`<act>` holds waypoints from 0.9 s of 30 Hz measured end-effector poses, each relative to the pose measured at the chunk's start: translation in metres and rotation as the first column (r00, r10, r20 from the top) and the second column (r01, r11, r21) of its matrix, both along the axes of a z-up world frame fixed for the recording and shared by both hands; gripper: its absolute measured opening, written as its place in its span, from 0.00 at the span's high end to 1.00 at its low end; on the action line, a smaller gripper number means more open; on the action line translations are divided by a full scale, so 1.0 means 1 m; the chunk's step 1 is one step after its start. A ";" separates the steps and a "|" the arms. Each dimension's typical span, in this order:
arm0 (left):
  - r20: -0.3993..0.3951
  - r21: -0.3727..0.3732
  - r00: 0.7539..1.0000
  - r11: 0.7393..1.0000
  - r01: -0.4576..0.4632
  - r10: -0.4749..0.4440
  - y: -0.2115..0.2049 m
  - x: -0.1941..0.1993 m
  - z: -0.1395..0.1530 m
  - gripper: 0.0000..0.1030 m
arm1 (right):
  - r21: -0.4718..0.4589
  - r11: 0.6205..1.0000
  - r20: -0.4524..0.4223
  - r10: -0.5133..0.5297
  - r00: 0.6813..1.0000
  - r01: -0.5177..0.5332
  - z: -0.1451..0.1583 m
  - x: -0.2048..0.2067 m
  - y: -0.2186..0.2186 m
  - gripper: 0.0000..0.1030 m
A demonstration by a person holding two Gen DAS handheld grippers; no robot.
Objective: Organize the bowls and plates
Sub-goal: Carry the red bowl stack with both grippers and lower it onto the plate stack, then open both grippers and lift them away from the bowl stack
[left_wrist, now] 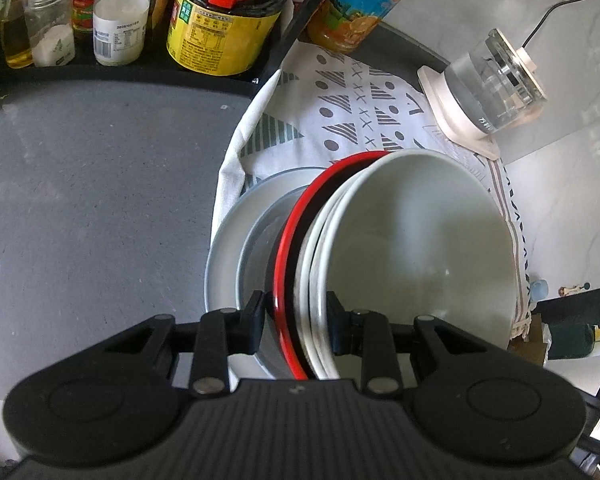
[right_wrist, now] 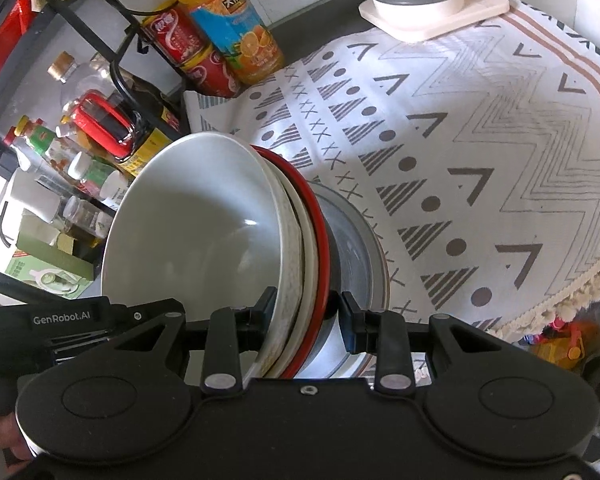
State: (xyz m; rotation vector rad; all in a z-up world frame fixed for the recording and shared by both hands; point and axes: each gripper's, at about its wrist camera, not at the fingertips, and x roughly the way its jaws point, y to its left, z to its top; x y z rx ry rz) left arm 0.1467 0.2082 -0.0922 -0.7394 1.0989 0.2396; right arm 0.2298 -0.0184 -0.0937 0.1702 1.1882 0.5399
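Nested white ceramic bowls (left_wrist: pixel 420 248) sit inside a red-rimmed black bowl (left_wrist: pixel 286 264), the stack tilted above a grey-blue round plate (left_wrist: pixel 224 240); gathering looks mostly done, setting down remains. Left gripper (left_wrist: pixel 295 322) and right gripper (right_wrist: pixel 306 314) each pinch the stack's rims from opposite sides. Bare grey countertop (left_wrist: pixel 100 184) opens toward 9 o'clock, while condiment bottles (left_wrist: pixel 120 12) crowd 11 o'clock and patterned white cloth (right_wrist: pixel 460 152) lies toward 1 o'clock.

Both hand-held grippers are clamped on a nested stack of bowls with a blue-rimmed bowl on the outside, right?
Not quite: in the left wrist view the outer bowl's rim is red, not blue. Both the left hand-held gripper and right hand-held gripper do clamp the nested stack.
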 end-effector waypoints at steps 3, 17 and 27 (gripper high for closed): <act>-0.006 0.001 1.000 1.000 0.010 -0.010 0.001 0.002 -0.002 0.72 | -0.004 1.000 -0.009 -0.005 1.000 0.005 -0.002 0.001 0.001 0.70; -0.010 0.000 0.999 0.999 0.044 -0.044 0.001 0.009 -0.006 0.70 | -0.016 0.999 -0.042 -0.034 0.999 0.033 -0.010 0.003 0.003 0.69; 0.007 0.055 0.992 0.990 0.128 -0.129 0.000 0.009 0.004 0.46 | 0.015 0.997 0.017 -0.082 0.996 0.082 0.001 -0.008 -0.002 0.49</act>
